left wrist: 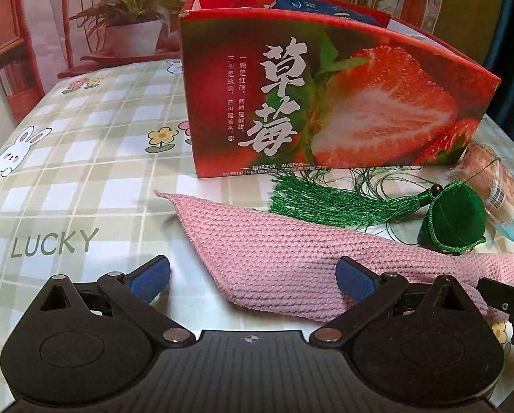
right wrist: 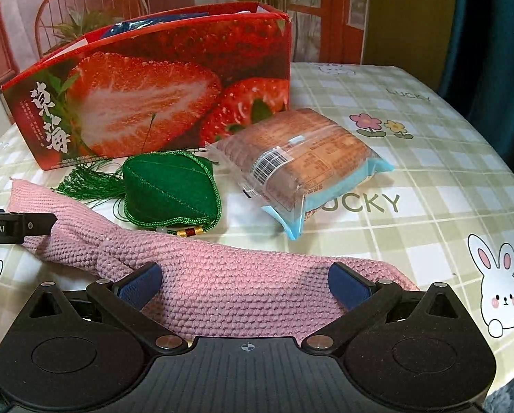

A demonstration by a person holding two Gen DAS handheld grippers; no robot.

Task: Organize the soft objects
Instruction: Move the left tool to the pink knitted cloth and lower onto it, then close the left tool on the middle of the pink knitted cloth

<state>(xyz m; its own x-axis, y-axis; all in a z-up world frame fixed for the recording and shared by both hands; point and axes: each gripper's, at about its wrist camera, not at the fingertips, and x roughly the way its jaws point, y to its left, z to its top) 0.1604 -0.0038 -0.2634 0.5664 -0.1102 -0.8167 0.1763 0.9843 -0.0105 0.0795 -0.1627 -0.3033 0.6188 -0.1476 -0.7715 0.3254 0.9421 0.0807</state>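
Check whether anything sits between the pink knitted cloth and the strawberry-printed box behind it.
Yes. The green tasselled pouch lies on the table between the pink knitted cloth and the strawberry-printed box, its tassel fanned out against the box's base. The wrapped snack pack lies further right. Both grippers are open at the cloth.

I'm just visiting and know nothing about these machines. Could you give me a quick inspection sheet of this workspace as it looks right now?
Surface: checked tablecloth with rabbits, flowers, "LUCKY".
Job's things: pink knitted piece lying flat; green tasselled pouch behind it; strawberry box, open-topped, something blue inside.
Clutter: wrapped snack pack beside the pouch.
Grippers: left tool open at one end of the knit; right tool open, straddling the other.
Cables: nothing seen.
Surroundings: printed backdrop of a chair and plants.
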